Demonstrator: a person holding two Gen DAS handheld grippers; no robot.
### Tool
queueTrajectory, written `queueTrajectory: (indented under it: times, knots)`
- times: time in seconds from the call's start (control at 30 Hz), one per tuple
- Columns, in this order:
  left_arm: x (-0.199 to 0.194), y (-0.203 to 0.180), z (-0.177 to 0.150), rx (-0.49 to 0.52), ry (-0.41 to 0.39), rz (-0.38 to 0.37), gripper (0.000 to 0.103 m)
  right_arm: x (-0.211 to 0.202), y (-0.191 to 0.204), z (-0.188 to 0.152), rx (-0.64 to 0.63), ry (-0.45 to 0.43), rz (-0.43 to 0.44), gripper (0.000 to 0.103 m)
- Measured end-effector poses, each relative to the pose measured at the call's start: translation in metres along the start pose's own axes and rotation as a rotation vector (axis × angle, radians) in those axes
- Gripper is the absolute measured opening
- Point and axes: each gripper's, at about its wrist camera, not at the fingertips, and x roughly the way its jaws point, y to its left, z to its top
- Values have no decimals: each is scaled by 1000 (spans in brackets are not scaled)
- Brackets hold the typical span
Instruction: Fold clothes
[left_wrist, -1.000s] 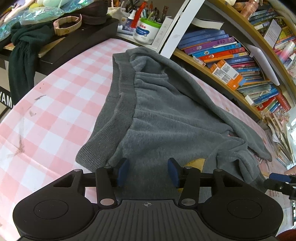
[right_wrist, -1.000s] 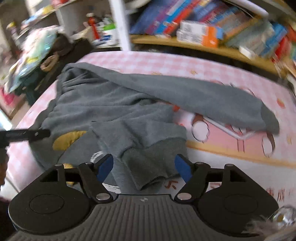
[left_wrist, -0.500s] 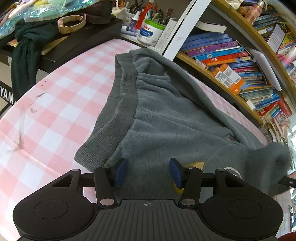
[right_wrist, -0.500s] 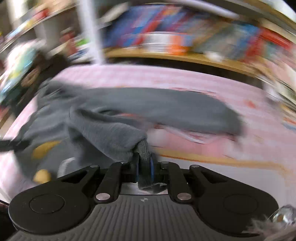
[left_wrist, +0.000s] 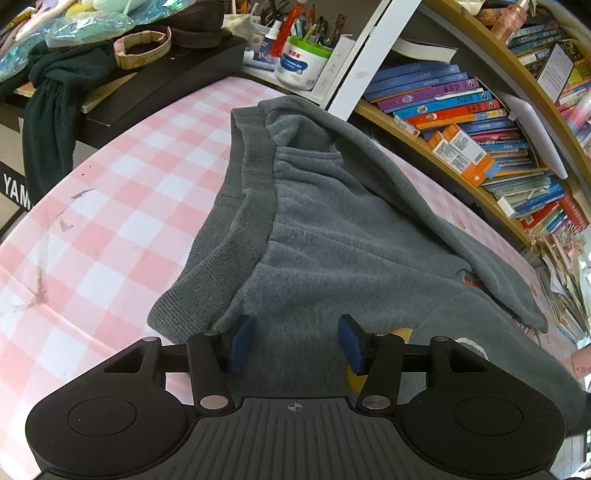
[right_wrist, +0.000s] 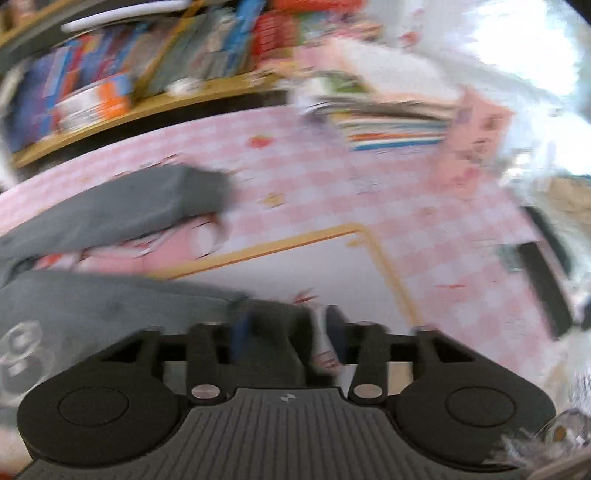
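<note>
A grey sweatshirt (left_wrist: 332, 236) lies spread on the pink checked tablecloth (left_wrist: 110, 206), ribbed hem toward the left, one sleeve (left_wrist: 424, 192) folded across its top. My left gripper (left_wrist: 295, 341) is open and empty, hovering just above the sweatshirt's near edge. In the blurred right wrist view my right gripper (right_wrist: 288, 332) has its jaws parted, with a grey sleeve cuff (right_wrist: 273, 332) lying between them; the other sleeve (right_wrist: 129, 210) stretches across the cloth further back.
A bookshelf (left_wrist: 480, 122) full of books runs along the far side. A black keyboard stand (left_wrist: 147, 85) with dark cloth and clutter sits far left. A stack of books (right_wrist: 391, 125) lies on the table at the right.
My right gripper closed on the sleeve cuff, swung it to the right, and its jaws have now parted. The left gripper stayed open and shifted slightly.
</note>
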Motion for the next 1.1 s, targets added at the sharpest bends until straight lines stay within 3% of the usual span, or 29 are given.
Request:
queueTrajectory:
  times: [0.07, 0.2, 0.4, 0.5, 0.6, 0.67, 0.7, 0.8, 0.9, 1.1]
  knots:
    - [0, 0, 0, 1, 1, -1, 52, 0, -2, 1, 19, -17, 1, 45]
    - [0, -1, 1, 3, 1, 2, 52, 0, 11, 0, -34, -32, 91, 42]
    - [0, 1, 1, -1, -1, -6, 52, 31, 43, -15, -58, 72, 214, 33]
    - [-2, 8, 2, -34, -2, -22, 52, 50, 32, -27, -44, 138, 91, 29]
    - [-4, 14, 2, -54, -5, -26, 50, 49, 23, -28, -34, 162, 72, 20]
    - [-3, 14, 3, -63, -2, -26, 50, 49, 26, -28, -52, 165, 53, 20]
    - [-4, 13, 4, -62, 1, -22, 50, 49, 30, -28, -61, 161, 47, 22]
    - [-5, 10, 7, -60, 11, -11, 51, 37, 42, -26, -89, 100, 58, 46]
    - [-6, 7, 10, -60, 4, -7, 54, 29, 54, -19, -136, 54, 97, 47]
    - [-6, -6, 13, 3, -11, -10, 57, 35, 78, -9, -134, 51, 123, 53]
